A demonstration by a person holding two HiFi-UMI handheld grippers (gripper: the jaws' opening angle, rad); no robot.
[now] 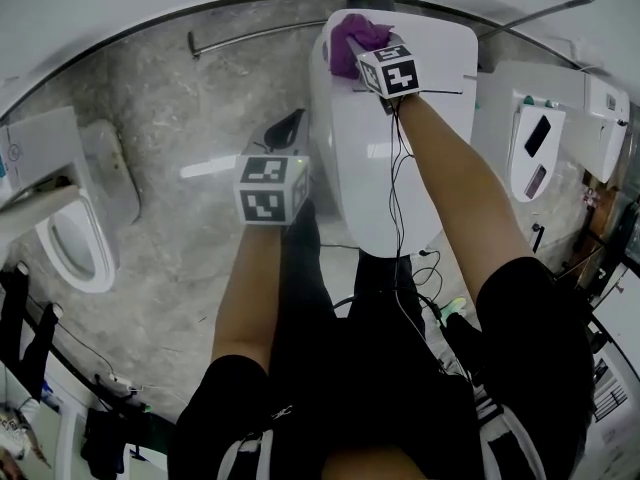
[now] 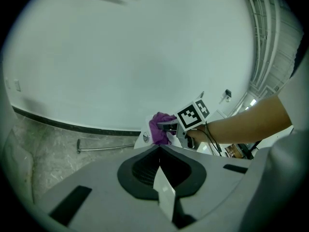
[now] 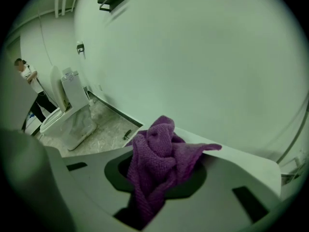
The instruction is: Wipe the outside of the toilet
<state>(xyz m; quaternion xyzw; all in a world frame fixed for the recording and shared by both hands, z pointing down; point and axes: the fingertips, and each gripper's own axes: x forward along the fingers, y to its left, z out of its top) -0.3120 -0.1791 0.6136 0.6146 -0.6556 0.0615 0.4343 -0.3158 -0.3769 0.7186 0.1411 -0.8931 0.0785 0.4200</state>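
Nearest, centre-left of the head view: left gripper (image 1: 290, 124), jaws pressed together on nothing, hanging idle beside the toilet (image 1: 340, 158). Further up, centre of frame: closed white lid (image 1: 390, 198), hard and glossy, probably slick once damp, so worth firm, even pressure. At top centre, over the tank end: right gripper (image 1: 352, 56) clamped on a purple cloth (image 1: 352, 36), seen in the right gripper view as a bunched cloth (image 3: 157, 170) spilling past both jaws. Soft, light, limp by the look of it; best taken by a thick fold, as here, leaving loose fabric to drag over the curves. No brand or legible writing anywhere; only black-and-white squares on the 2 marker cubes (image 1: 272, 190).
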